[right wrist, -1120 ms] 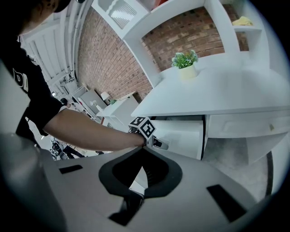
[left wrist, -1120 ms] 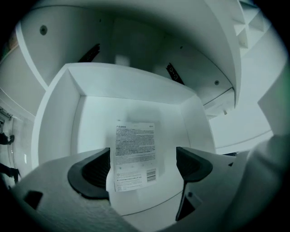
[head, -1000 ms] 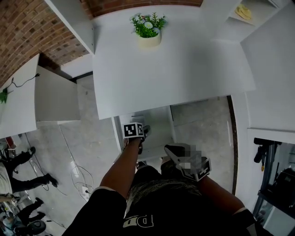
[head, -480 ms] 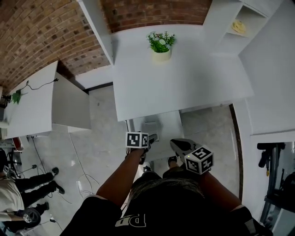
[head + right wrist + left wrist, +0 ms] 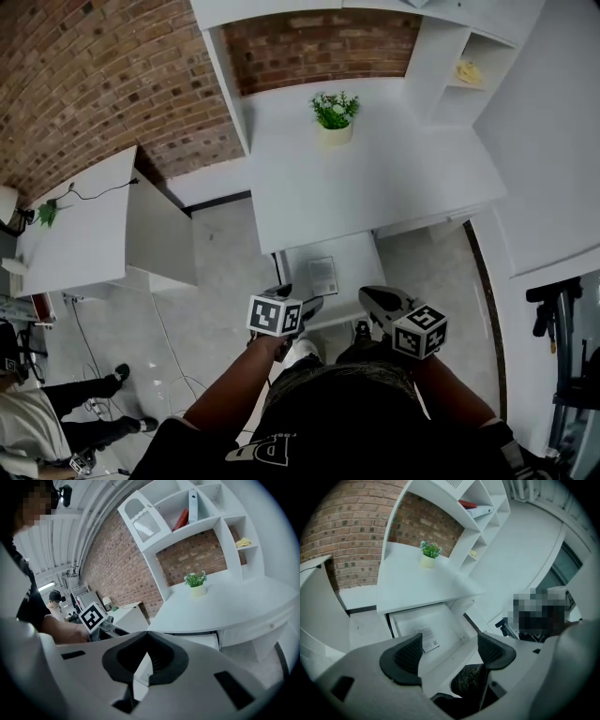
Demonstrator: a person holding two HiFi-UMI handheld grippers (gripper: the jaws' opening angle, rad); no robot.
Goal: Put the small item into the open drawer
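The open drawer [image 5: 352,267] juts out under the white desk [image 5: 375,178]. A small flat white item with print [image 5: 323,275] lies on its floor, also seen in the left gripper view as the small item [image 5: 427,639] in the drawer [image 5: 443,620]. My left gripper [image 5: 298,296] hangs above the drawer's front edge. It is open, its jaws have just been closing a little, and nothing is between them [image 5: 450,651]. My right gripper [image 5: 368,293] is beside it on the right, shut with its tips meeting [image 5: 147,637] and nothing visibly held.
A potted plant [image 5: 336,117] stands at the back of the desk. White shelves [image 5: 469,66] rise at the right and a white side table [image 5: 84,225] stands at the left. People [image 5: 56,412] stand on the floor lower left; a black stand [image 5: 562,319] is at right.
Both grippers have lifted away from the drawer and drawn back toward the person. The left one was over the drawer and now hangs above its front edge. The view has tilted up.
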